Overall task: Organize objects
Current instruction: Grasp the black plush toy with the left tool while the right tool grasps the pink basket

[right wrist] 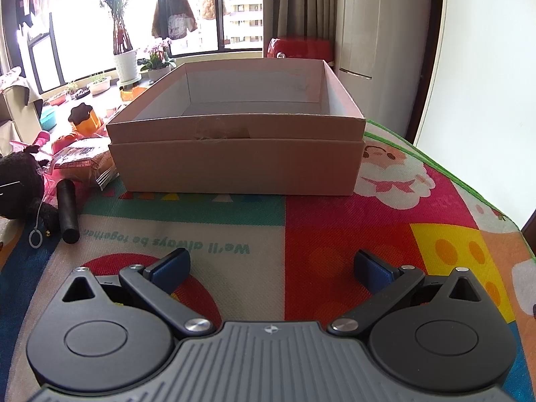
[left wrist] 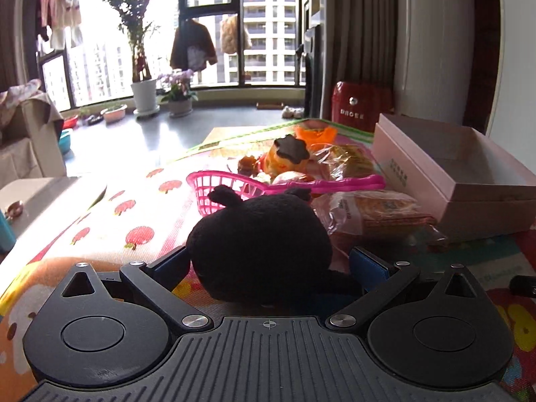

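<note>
The black plush toy (left wrist: pixel 259 251) is a round, fuzzy dark lump with two small stubby ears on top; backlit by the window, its face is not visible from the left wrist view. It sits on the bench (left wrist: pixel 140 231), which is covered by a bright cartoon-printed mat, and it fills the space between the two blue pads of the left gripper (left wrist: pixel 268 264). The pads look to be touching or nearly touching its sides, though the toy's dark fur makes real contact hard to confirm, so the gripper's state cannot be told for sure.

Just behind the plush toy lies a pink plastic basket (left wrist: pixel 214 187) with a long handle, and behind that a heap of wrapped snacks (left wrist: pixel 368 211) and an orange toy with a brown cap (left wrist: pixel 288 155). To the right of the plush toy stands the open pink cardboard box (left wrist: pixel 462 174), seemingly holding nothing.

In the right wrist view the right gripper (right wrist: pixel 271 266) hovers over the mat with its fingers spread wide and nothing between them, facing the near wall of the box (right wrist: pixel 238 164). A black cylinder (right wrist: pixel 68 214) lies left of the box, next to the plush toy (right wrist: pixel 20 187) at the frame's edge.
</note>
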Tool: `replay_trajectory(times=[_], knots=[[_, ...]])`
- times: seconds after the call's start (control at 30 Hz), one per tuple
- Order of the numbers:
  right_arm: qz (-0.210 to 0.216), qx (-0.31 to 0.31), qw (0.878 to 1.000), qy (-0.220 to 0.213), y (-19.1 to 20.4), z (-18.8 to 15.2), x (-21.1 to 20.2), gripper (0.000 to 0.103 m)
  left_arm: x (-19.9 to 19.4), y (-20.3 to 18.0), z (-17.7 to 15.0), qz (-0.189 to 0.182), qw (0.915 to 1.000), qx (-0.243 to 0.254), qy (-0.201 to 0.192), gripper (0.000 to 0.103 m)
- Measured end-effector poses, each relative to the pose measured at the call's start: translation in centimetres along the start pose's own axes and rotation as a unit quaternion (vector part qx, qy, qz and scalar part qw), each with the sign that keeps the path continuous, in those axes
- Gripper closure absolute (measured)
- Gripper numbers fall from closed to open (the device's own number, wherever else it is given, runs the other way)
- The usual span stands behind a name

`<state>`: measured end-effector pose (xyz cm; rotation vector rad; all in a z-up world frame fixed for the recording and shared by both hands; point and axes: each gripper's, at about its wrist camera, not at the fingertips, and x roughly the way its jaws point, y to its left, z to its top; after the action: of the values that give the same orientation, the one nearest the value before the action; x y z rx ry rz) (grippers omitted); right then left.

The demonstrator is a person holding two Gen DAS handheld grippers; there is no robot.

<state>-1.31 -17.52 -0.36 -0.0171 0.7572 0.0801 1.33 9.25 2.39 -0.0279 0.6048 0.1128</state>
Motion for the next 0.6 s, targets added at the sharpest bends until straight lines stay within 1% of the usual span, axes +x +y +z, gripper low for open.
replay_trajectory(times=[0.1,0.13,0.17,0.2,0.23,0.27,0.33,0.47,0.53,0.57,0.6], knots=[[0.007,-0.004,1.0,0.013,-0.1,0.3,0.0,0.0,1.8,1.3,0.6,-0.007,0.9994,-0.032,0.014,0.0],[0.005,-0.006,1.0,0.013,0.0,0.2,0.0,0.0,2.3,1.6,0.6,-0.005,0.9992,-0.037,0.016,0.0],[0.004,-0.002,1.0,0.015,-0.1,0.3,0.0,0.0,2.6,2.0,0.7,-0.012,0.999,-0.041,0.016,0.002],[0.002,0.002,1.0,0.017,-0.1,0.3,0.0,0.0,2.6,2.4,0.7,-0.026,0.9985,-0.046,0.016,0.005],[-0.001,0.0,1.0,0.019,0.1,0.3,0.0,0.0,2.2,2.7,0.6,-0.047,0.9974,-0.053,0.018,0.015],[-0.003,0.001,1.0,0.022,0.1,0.4,0.1,0.0,1.6,2.9,0.5,-0.054,0.9967,-0.056,0.024,0.015],[-0.004,0.001,1.0,0.028,0.2,0.5,0.1,0.0,-0.3,3.3,0.0,-0.073,0.9959,-0.046,0.028,0.015],[-0.017,0.009,0.999,0.03,0.6,0.5,0.0,0.0,-4.9,4.1,-2.0,-0.104,0.9945,-0.004,0.015,0.015],[-0.022,0.008,0.999,0.041,1.1,1.0,-0.1,0.0,-6.4,5.1,-2.8,-0.106,0.9943,-0.004,0.006,0.015],[-0.005,0.002,0.999,0.054,1.6,1.4,-0.2,0.0,-7.0,5.8,-3.0,-0.106,0.9943,-0.01,0.003,0.015],[0.022,-0.011,0.998,0.062,2.4,1.7,-0.3,0.0,-7.4,6.5,-3.2,-0.105,0.9943,-0.017,-0.001,0.015]])
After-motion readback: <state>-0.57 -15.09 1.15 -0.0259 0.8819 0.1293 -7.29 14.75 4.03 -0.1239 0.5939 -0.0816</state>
